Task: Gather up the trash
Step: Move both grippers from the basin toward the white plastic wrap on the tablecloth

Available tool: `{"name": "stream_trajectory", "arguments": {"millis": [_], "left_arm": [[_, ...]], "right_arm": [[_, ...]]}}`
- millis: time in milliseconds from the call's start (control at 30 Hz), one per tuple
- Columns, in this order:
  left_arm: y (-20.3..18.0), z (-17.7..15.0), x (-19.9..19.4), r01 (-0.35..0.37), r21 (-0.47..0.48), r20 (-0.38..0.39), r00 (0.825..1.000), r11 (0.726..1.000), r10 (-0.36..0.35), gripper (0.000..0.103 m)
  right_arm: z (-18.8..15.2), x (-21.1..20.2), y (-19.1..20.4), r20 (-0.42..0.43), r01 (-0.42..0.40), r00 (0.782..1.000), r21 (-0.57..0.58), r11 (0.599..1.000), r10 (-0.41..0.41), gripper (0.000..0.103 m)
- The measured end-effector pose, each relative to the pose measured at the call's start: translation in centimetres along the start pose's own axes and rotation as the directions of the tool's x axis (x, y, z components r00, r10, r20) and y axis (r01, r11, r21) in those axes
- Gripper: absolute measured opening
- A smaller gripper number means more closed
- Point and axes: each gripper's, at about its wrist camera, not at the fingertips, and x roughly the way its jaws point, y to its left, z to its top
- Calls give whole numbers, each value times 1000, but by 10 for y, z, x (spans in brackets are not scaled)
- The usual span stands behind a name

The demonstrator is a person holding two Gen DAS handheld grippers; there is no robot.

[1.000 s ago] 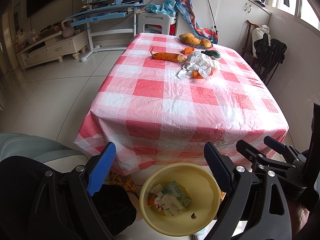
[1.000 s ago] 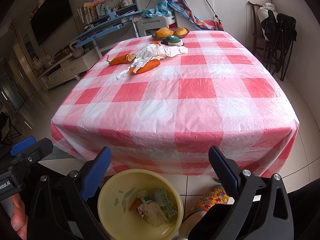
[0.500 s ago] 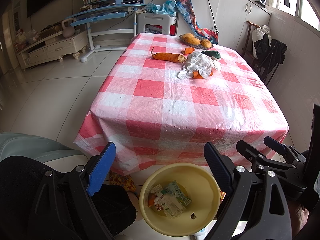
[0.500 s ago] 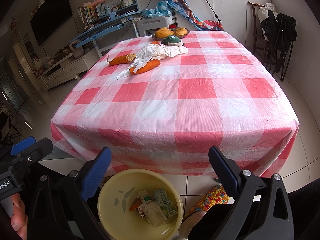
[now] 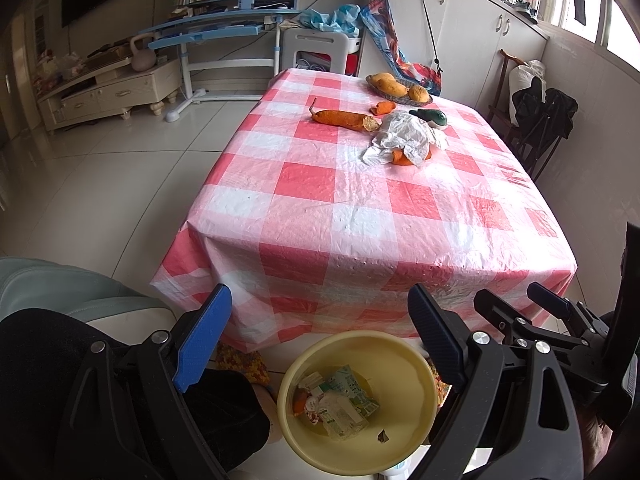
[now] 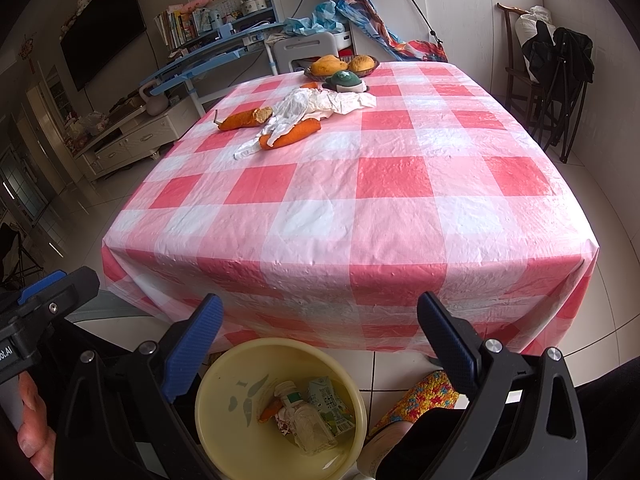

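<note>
The only writing that can be read is a fragment, "ot.AI", on the black body of the left claw (image 6: 38, 300) at the left edge of the right wrist view; the small carton (image 6: 329, 404) in the bin carries a barcode and print too small to make out. The yellow bin (image 5: 400, 360) stands on the tiled floor just before the near edge of the bench (image 6: 360, 216), whose pink-and-white checked cloth hangs down over that edge. Inside the bin lie the carton, a clear plastic bottle (image 6: 306, 420) with a white cap, an orange scrap (image 6: 269, 411) and some crumpled wrapper. The left claw (image 5: 320, 336) hovers above the bin with its blue-padded fingers wide apart and nothing between them; the right claw (image 6: 320, 340) hangs likewise, spread wide and empty. The near half of the bench top is bare cloth, with open room out to both side edges. Toward the far end lie a crumpled white plastic bag (image 5: 404, 136) draped over an orange carrot-like vegetable (image 6: 290, 136), a second orange piece (image 5: 344, 119) with a broken end beside it, a green and white object (image 6: 345, 81), and a dish of yellow fruit (image 5: 396, 87) near the far edge. A colourful knitted slipper (image 6: 424, 396) shows beside the bin.
</note>
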Motion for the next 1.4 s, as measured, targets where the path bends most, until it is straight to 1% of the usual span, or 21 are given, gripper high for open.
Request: {"name": "stream_trajectory", "arguments": {"millis": [500, 600, 700, 900, 1100, 1300, 1400], "left_arm": [[1, 0, -2, 2, -10, 2, 1000, 1000, -2, 86], [6, 2, -4, 4, -35, 11, 1000, 999, -4, 86], [15, 5, -8, 16, -82, 26, 1000, 996, -14, 86], [31, 10, -18, 34, -159, 65, 998, 987, -24, 86], [44, 23, -22, 47, -193, 80, 996, 980, -32, 86], [48, 41, -14, 36, -192, 75, 997, 981, -21, 86], [47, 54, -5, 27, -178, 64, 998, 984, -16, 86]], "right_arm": [[0, 0, 0, -2, 2, 1000, -4, 1000, -2, 94], [0, -1, 1, -2, 3, 1000, -9, 1000, -3, 94], [1, -4, 1, 10, 0, 1000, -13, 1000, 0, 94], [10, -15, 1, 51, -30, 998, 0, 1000, 30, 94], [32, -11, 12, 70, -71, 995, -35, 997, 73, 94], [71, 18, 20, 62, -95, 993, -61, 994, 99, 94], [93, 37, 18, 52, -114, 992, -40, 993, 116, 94]]}}
